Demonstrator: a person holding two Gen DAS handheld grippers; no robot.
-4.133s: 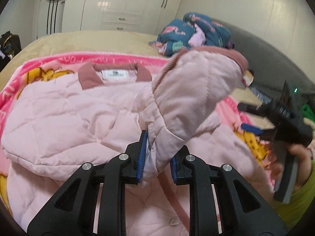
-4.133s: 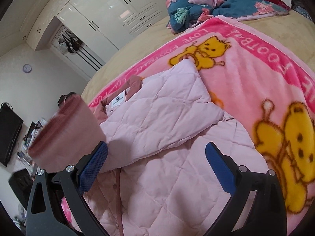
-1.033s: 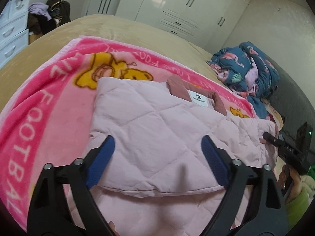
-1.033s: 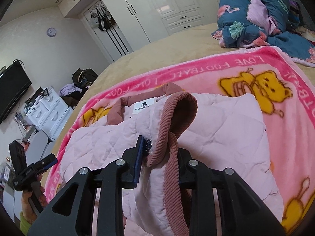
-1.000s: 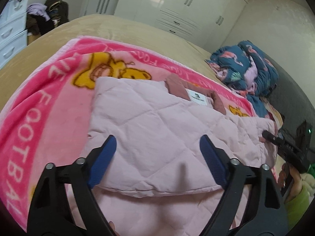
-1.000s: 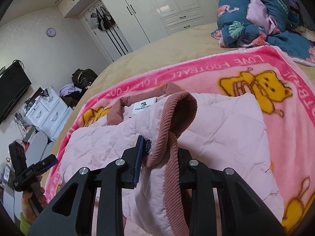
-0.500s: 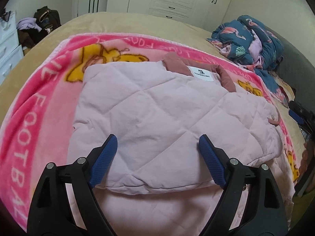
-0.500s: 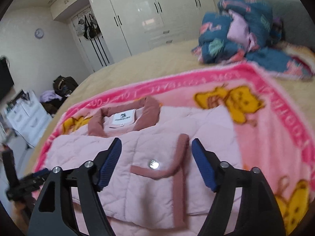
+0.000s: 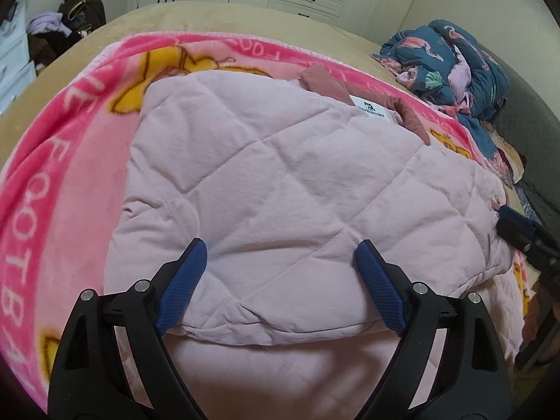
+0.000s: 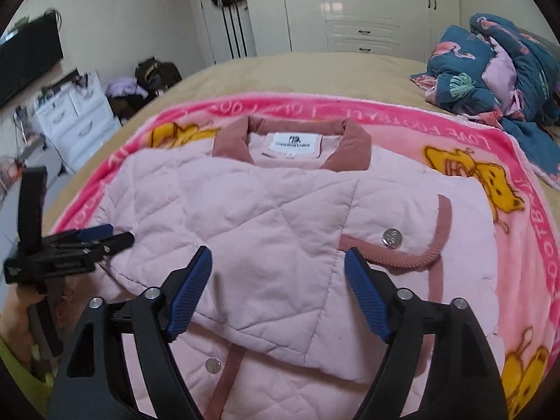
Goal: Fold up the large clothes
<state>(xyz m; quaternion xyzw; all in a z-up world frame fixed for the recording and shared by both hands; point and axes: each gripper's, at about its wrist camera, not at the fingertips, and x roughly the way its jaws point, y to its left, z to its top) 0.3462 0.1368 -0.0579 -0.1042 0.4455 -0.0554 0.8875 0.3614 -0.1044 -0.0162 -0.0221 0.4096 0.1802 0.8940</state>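
A pink quilted jacket (image 9: 280, 161) lies on the bed, both sleeves folded across its front, collar (image 10: 350, 147) and white label at the far end. The right sleeve's ribbed cuff with a metal snap (image 10: 392, 238) lies flat on top. My left gripper (image 9: 280, 245) hovers just over the folded left sleeve; its jaws are opening, with nothing pinched between them. My right gripper (image 10: 278, 252) hangs above the jacket's middle, its jaws also opening and free of the cloth. In the right wrist view the left gripper (image 10: 115, 236) shows at the jacket's left edge, held by a hand.
A pink cartoon blanket (image 9: 52, 175) lies under the jacket on a tan bed. A crumpled blue flamingo quilt (image 10: 490, 59) is piled at the far right. A white dresser (image 10: 73, 119) and dark bags (image 10: 154, 70) stand beyond the bed's left side, with white wardrobes (image 10: 350, 7) behind.
My right gripper has let go of the ribbed cuff, which now lies flat on the jacket, and has drawn back. My left gripper has sunk closer to the jacket.
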